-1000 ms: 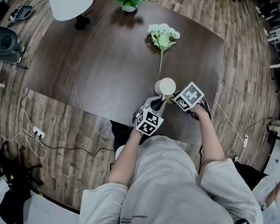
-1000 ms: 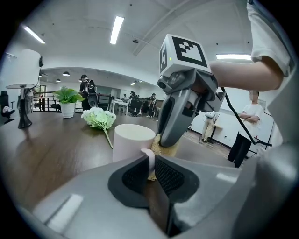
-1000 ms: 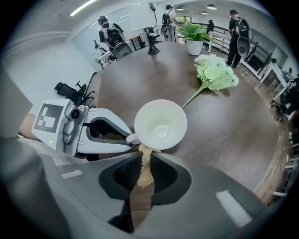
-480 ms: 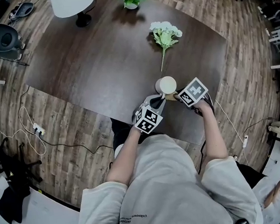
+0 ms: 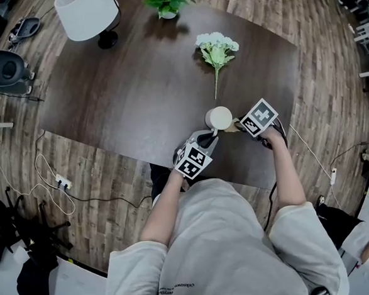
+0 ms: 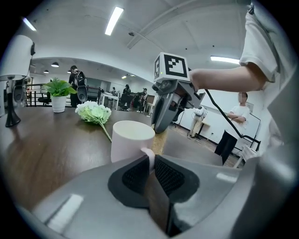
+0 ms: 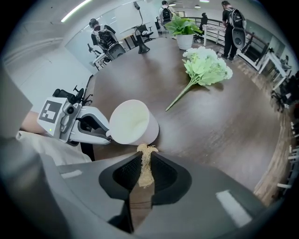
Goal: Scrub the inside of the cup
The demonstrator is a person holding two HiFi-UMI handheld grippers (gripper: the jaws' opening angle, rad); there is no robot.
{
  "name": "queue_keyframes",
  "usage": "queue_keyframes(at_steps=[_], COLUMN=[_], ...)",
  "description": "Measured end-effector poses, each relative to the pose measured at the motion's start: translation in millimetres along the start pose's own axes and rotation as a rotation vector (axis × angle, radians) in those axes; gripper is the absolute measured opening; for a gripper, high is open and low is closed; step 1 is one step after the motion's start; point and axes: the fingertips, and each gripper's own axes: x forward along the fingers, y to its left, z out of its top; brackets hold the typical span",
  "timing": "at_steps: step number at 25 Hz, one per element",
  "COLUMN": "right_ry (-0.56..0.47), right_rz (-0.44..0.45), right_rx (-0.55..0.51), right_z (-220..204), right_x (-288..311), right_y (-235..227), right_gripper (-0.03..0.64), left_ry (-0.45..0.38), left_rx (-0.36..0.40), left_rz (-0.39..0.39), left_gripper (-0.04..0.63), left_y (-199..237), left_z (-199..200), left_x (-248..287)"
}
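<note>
Sitting near the desk's (image 5: 136,84) front edge, the cup (image 5: 219,117) is right btw the two grippers, so neither is far from it. The left gripper (image 6: 150,158) comes at it from the person's side and is clamped on the handle (image 6: 149,153). Its jaws are nearly together, w/ only the thin white loop btw them. The right gripper (image 7: 145,154) is on the cup's right, just beside the rim. Its jaws are pinched tight on a tan fibrous scrubber (image 7: 145,167), and a frayed tuft pokes out past them.

The relation that matters imo: the tuft is at the lip on the outside, touching or nearly touching the wall just under the rim, not inside yet. In the right gripper view the mouth opens up and a bit toward that gripper, and the inside looks pale and empty afaict. Can't tell for sure if the cup is tipped or flat on its base. In the left gripper view it looks pretty much upright on the desk.

So the right gripper is the one that has to move. It prob needs to lift the tuft over the rim, then go in along the cup's axis, roughly straight down into the opening. The left one's job is just holding the handle so the cup doesn't spin or slide.

Risk, I'd guess: the scrubber only sticks out a short way, so the jaws may bump the rim before the fibres reach the bottom. The scrub itself hasn't started by the look of it.
</note>
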Motion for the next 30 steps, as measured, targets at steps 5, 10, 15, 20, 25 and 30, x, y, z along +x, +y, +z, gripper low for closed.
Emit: queue_keyframes(at_steps=[5, 10, 15, 20, 25, 30], right_ry=[-0.004, -0.027, -0.072, -0.067, -0.038, -0.027], right_rz=[-0.010, -0.021, -0.006, 0.007, 0.003, -0.006], right_rx=[0.031, 0.070, 0.107, 0.115, 0.112, 0.122], right_z=[10, 29, 54, 68, 74, 86], right_x=[-2, -6, -14, -15, -16, -14], right_y=[-7, -13, -12, -9, -6, -5], right_gripper=[0.079, 0.078, 0.078, 0.078, 0.077, 0.077], left_ry=[0.030, 0.055, 0.071, 0.088, 0.094, 0.099], left_rx=[0.026, 0.059, 0.089, 0.118, 0.134, 0.140], left_rz=[-0.066, -0.135, -0.200, -0.260, -0.304, -0.332], left_gripper=[0.040, 0.040, 0.040, 0.040, 0.040, 0.040], left_y=[4, 5, 6, 7, 5, 5], left_z=[-2, -4, -3, -5, -5, -6], left_x=[-7, -10, -14, -15, -15, -14])
